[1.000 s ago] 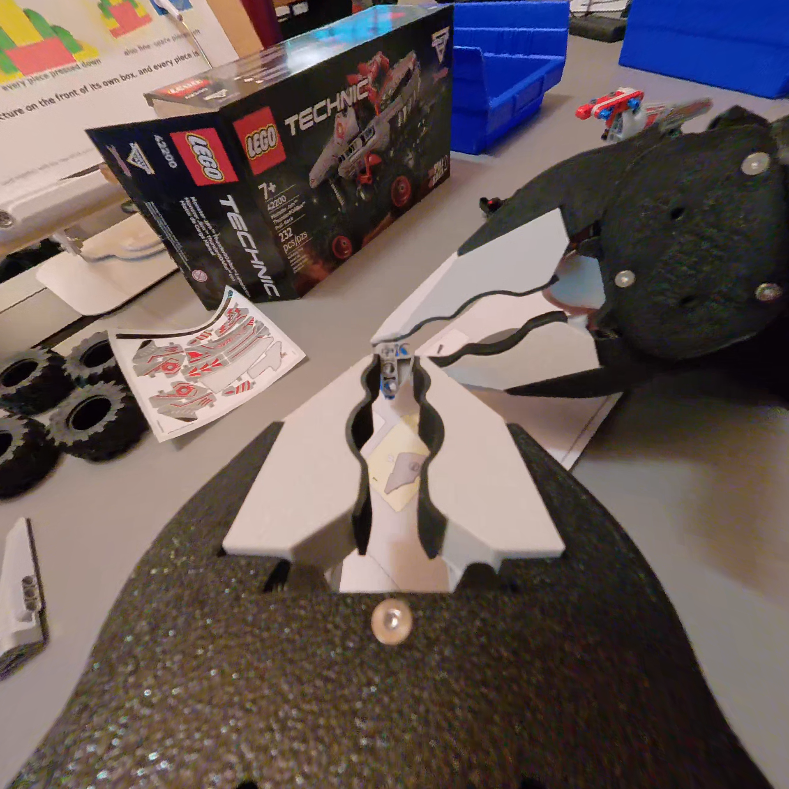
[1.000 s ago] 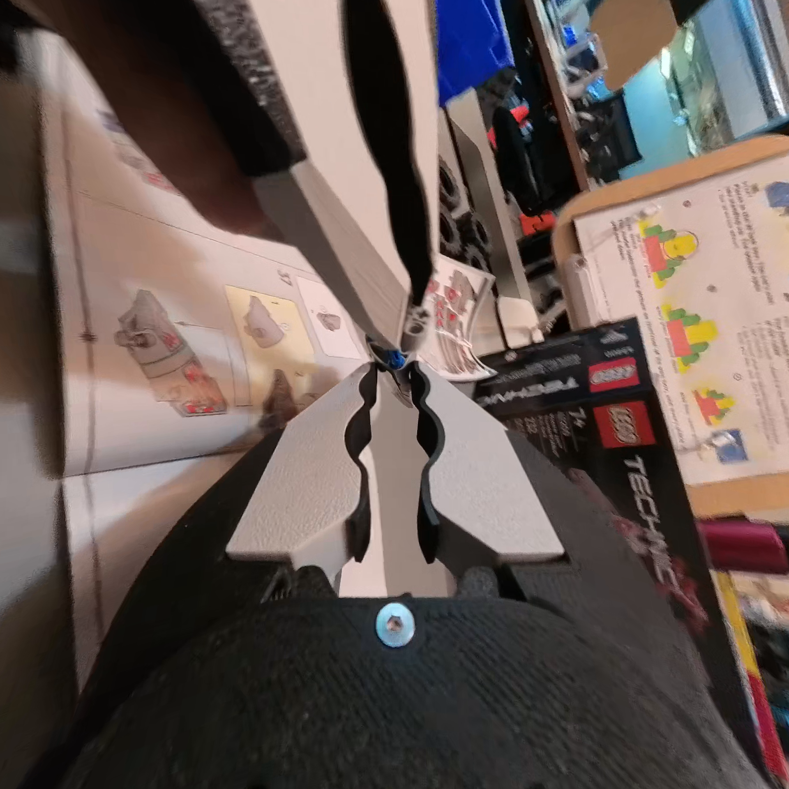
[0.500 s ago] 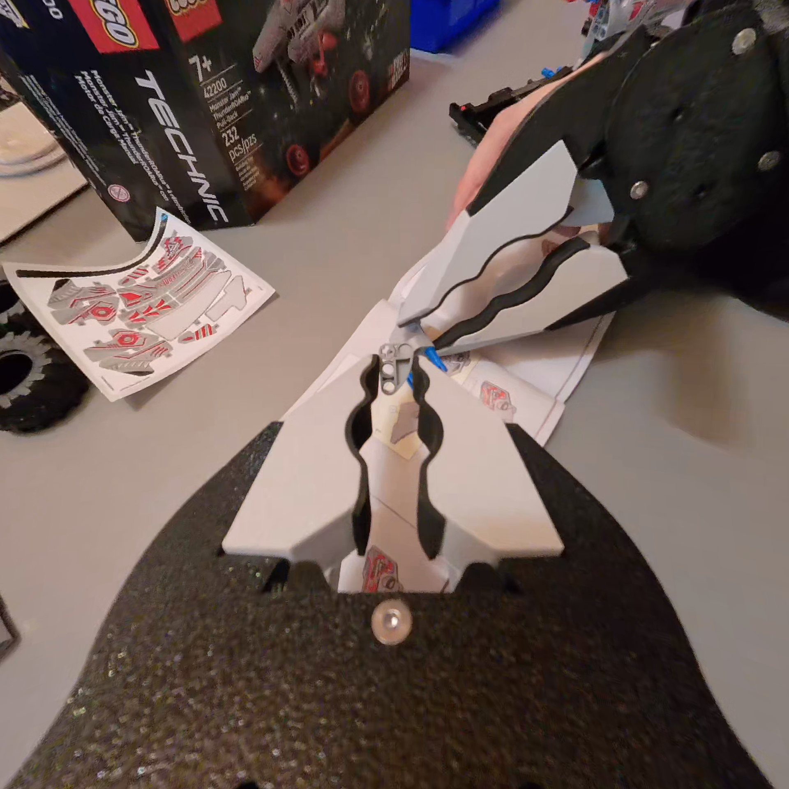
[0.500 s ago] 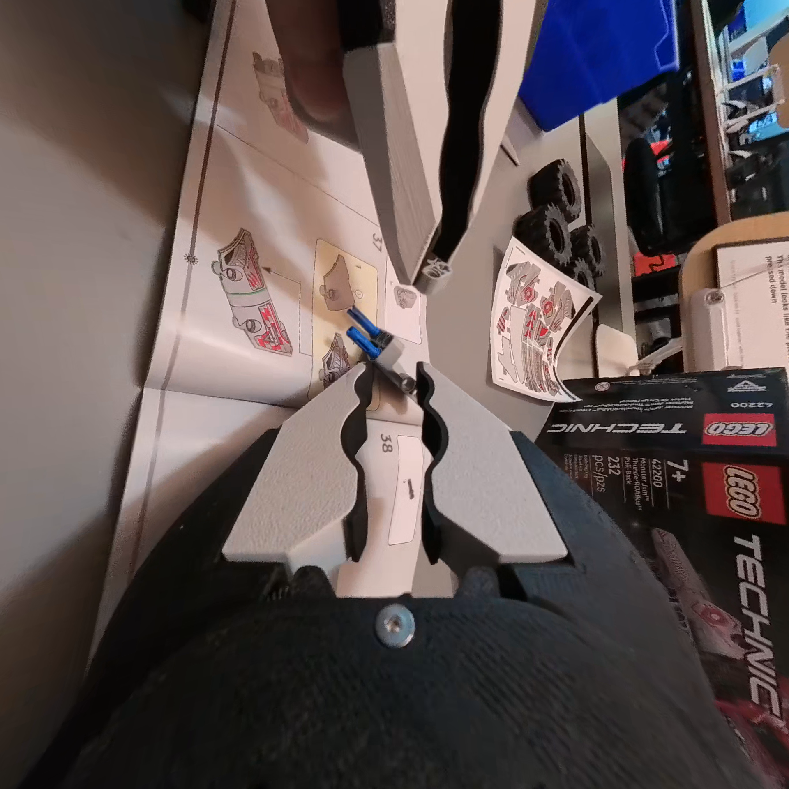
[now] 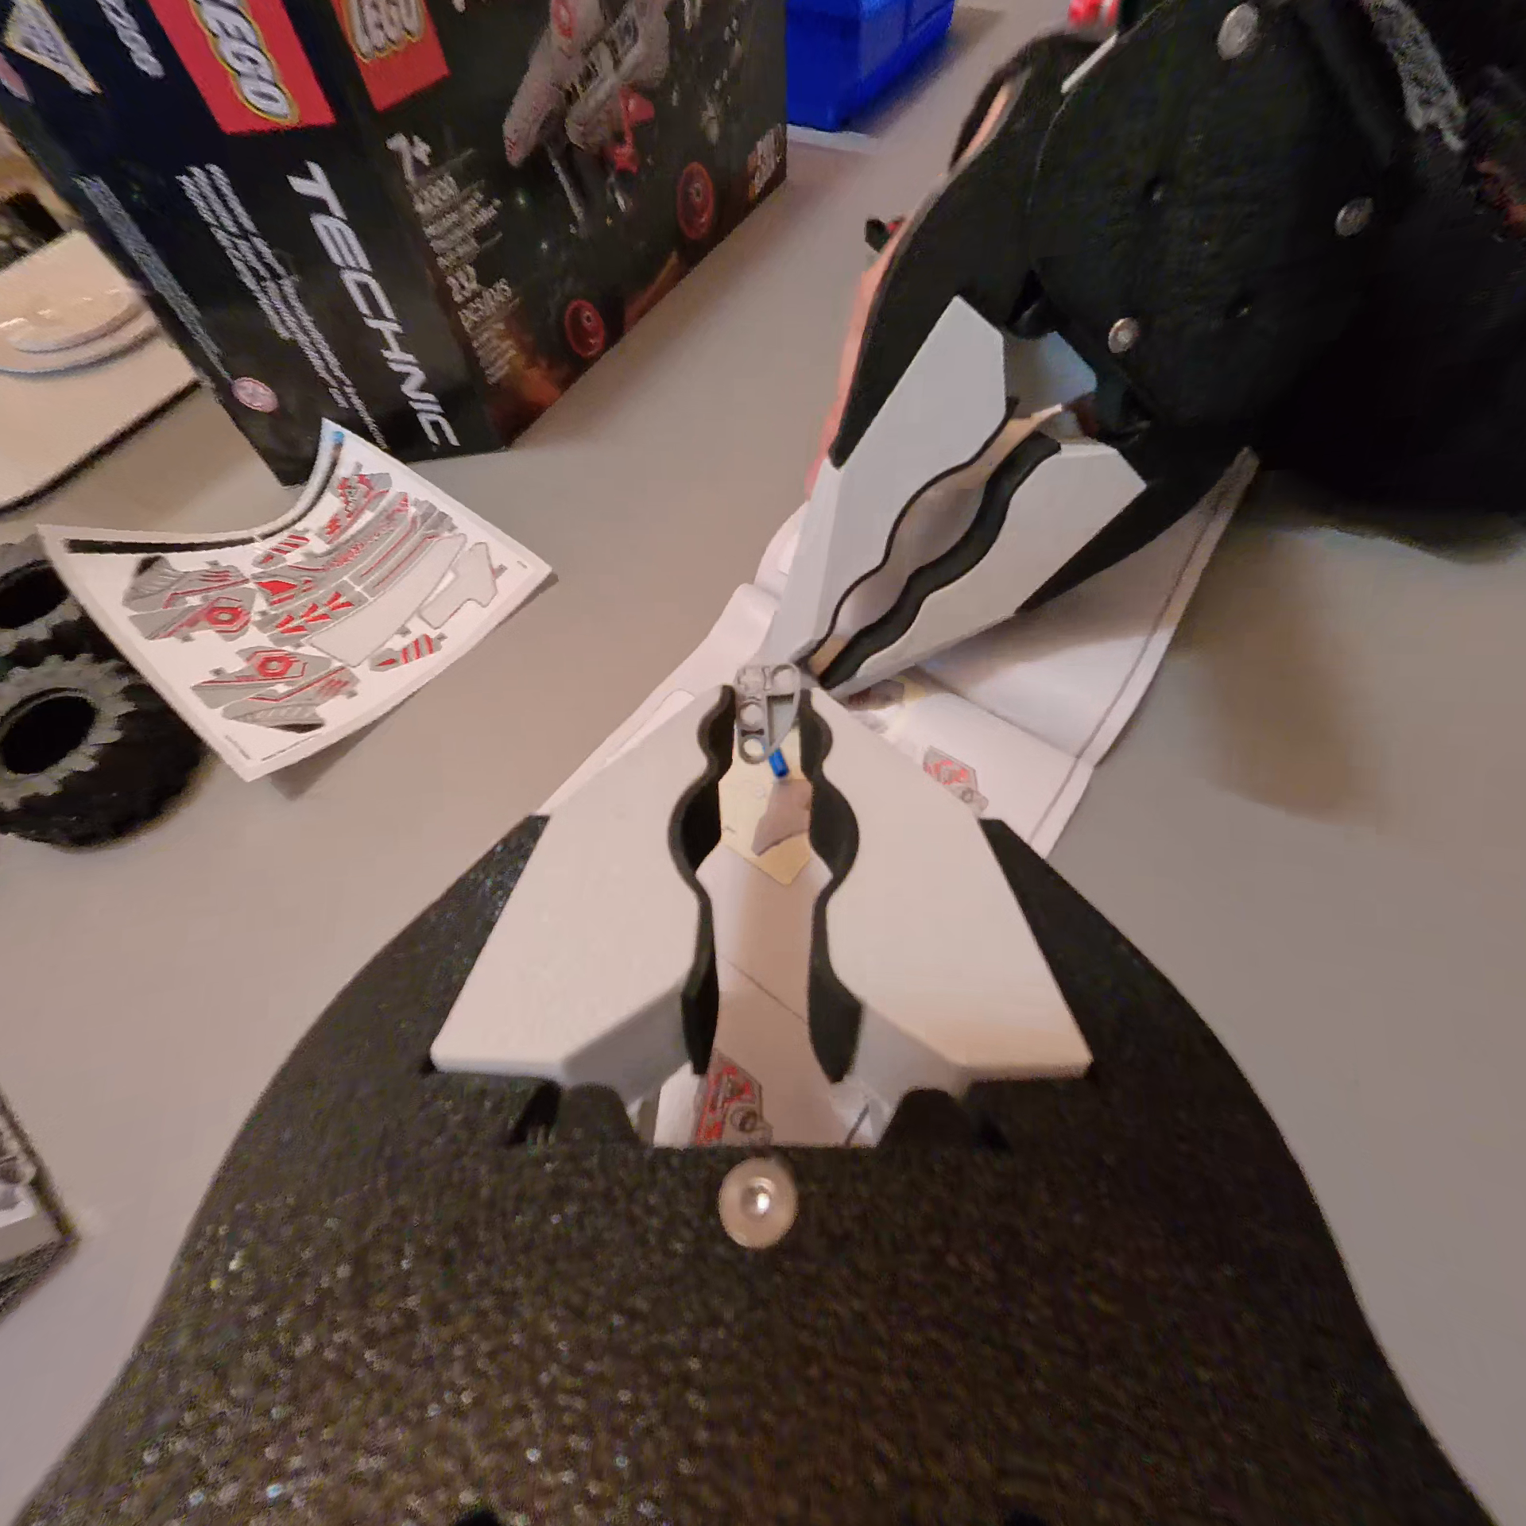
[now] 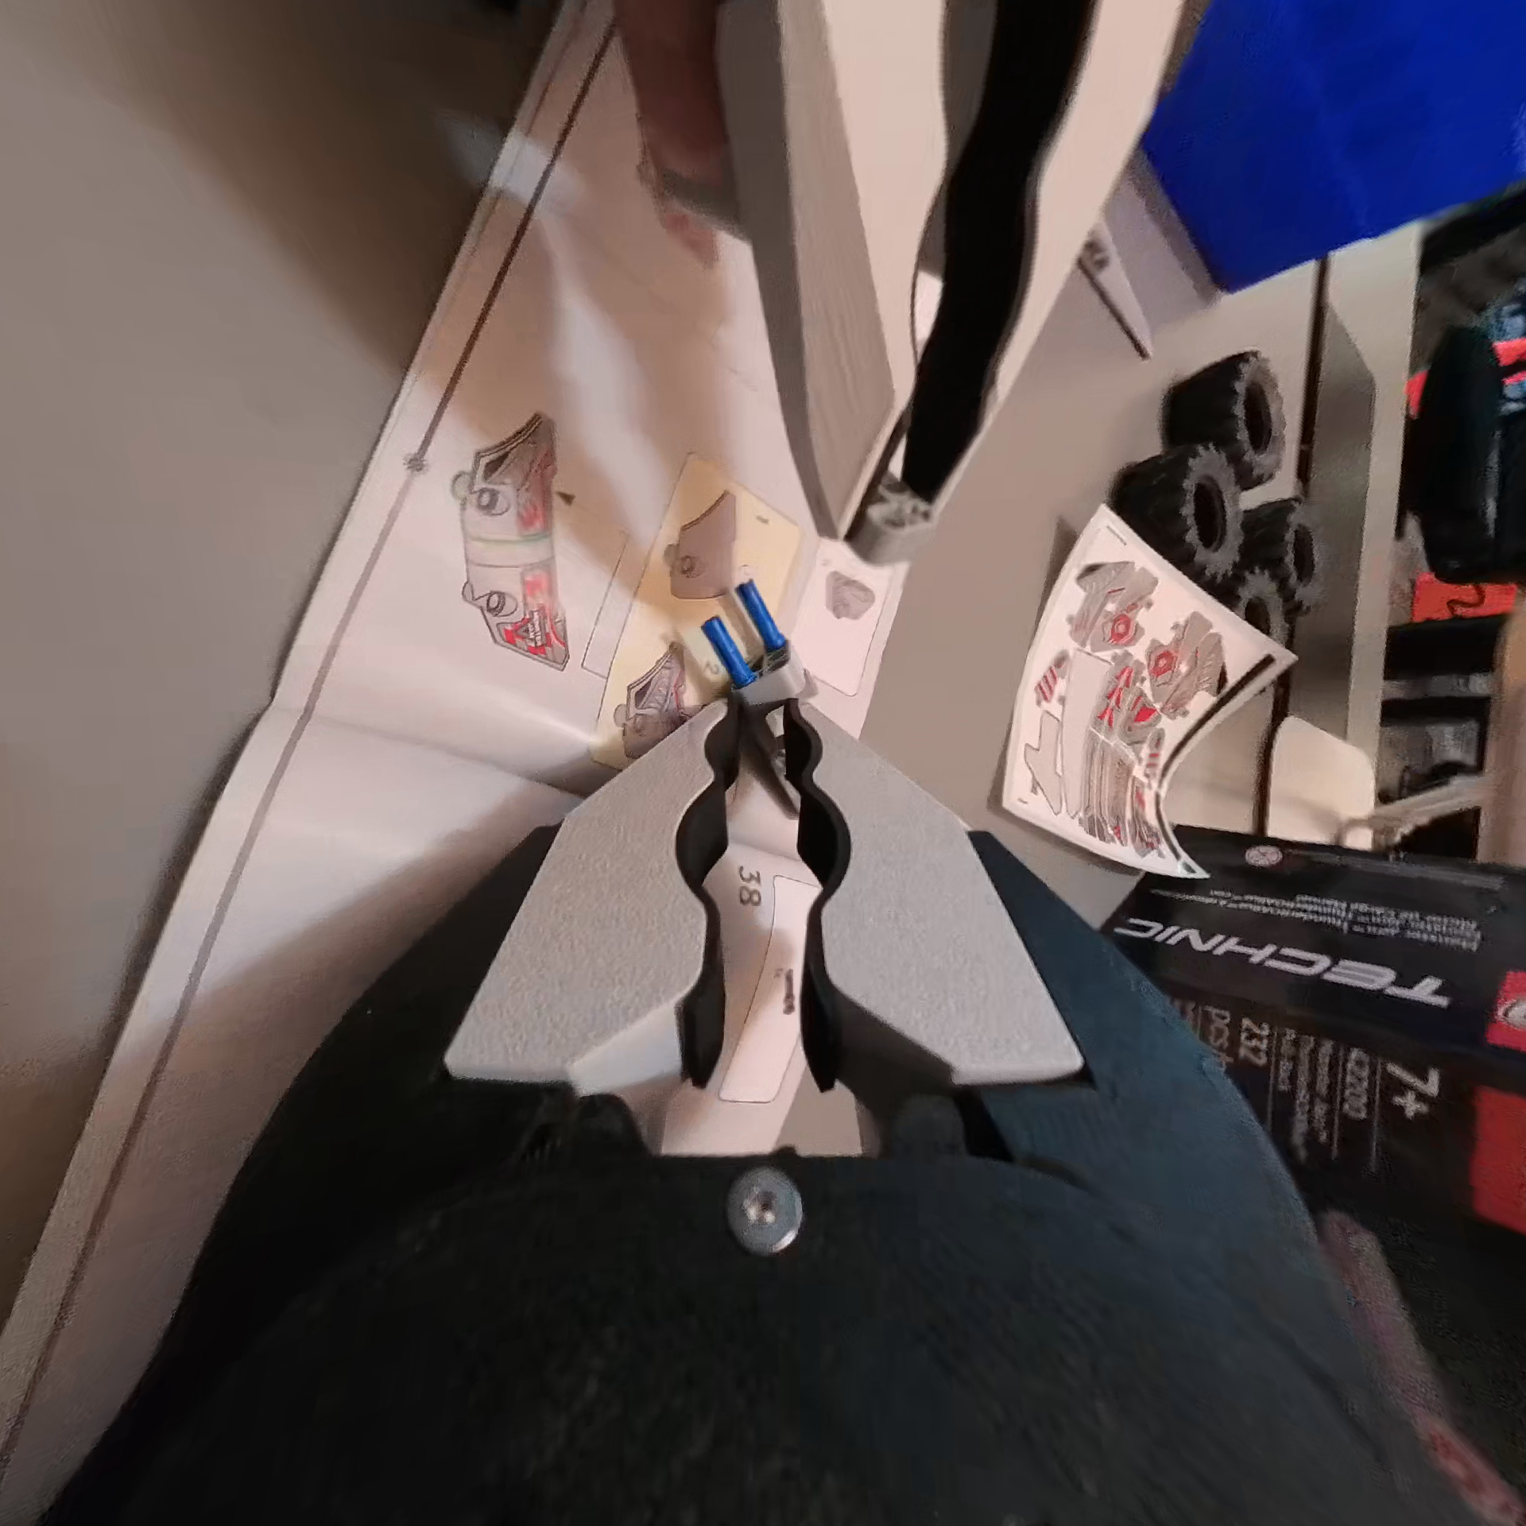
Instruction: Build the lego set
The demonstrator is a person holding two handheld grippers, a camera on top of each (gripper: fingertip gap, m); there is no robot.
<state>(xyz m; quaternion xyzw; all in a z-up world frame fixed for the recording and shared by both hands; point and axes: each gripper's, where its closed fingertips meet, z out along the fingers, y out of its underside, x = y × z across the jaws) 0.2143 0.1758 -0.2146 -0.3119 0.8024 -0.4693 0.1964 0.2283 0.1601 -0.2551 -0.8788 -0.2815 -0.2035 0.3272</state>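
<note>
We hold two parts over the booklet (image 6: 388,661) for mating: left tongs (image 5: 766,710) pinch a grey liftarm (image 5: 765,702), right tongs (image 6: 758,710) pinch a connector (image 6: 772,670), blue pins (image 6: 727,648) facing out.

Blue bin (image 5: 859,62) on grey table (image 5: 1239,950)
</note>
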